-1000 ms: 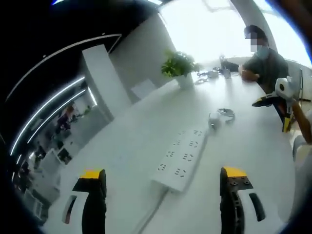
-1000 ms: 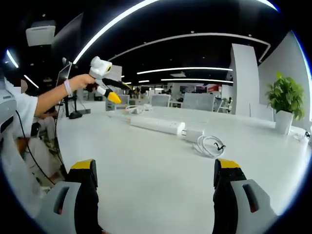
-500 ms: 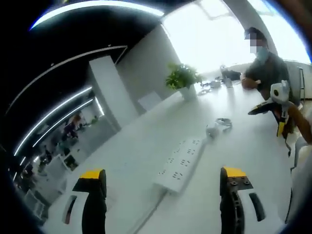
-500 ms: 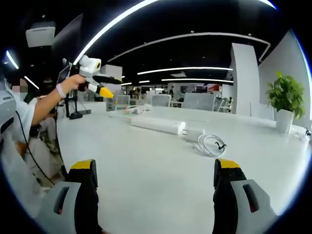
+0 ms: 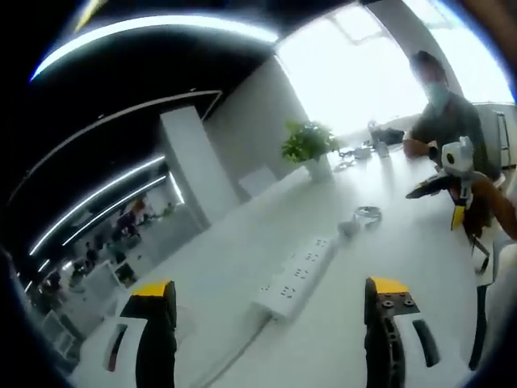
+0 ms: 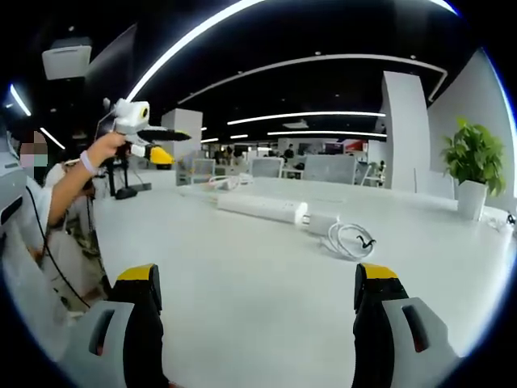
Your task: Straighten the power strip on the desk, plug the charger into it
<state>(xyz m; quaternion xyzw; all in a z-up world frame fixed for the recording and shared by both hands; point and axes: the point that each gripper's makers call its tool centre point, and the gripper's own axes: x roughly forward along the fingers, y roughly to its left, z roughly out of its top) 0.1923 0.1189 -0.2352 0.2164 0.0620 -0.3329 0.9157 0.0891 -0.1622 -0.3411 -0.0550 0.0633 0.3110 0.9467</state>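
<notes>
A white power strip lies at a slant on the white desk, ahead of my open left gripper, whose jaws are spread wide and hold nothing. Just past the strip's far end sit the white charger and its coiled cable. In the right gripper view the power strip, charger and cable lie mid-desk, well beyond my open, empty right gripper. A hand holds the left gripper in the air at upper left. The right gripper hovers over the desk's right side.
A potted plant stands at the desk's far end, also the plant at right. A person sits at the far end beside small items. The strip's cord trails toward me. An arm and sleeve fill the left side.
The left gripper has risen and swung away, so in the right gripper view it sits higher and farther left. Its own view has tilted upward. The right gripper view, strip and charger are unchanged.
</notes>
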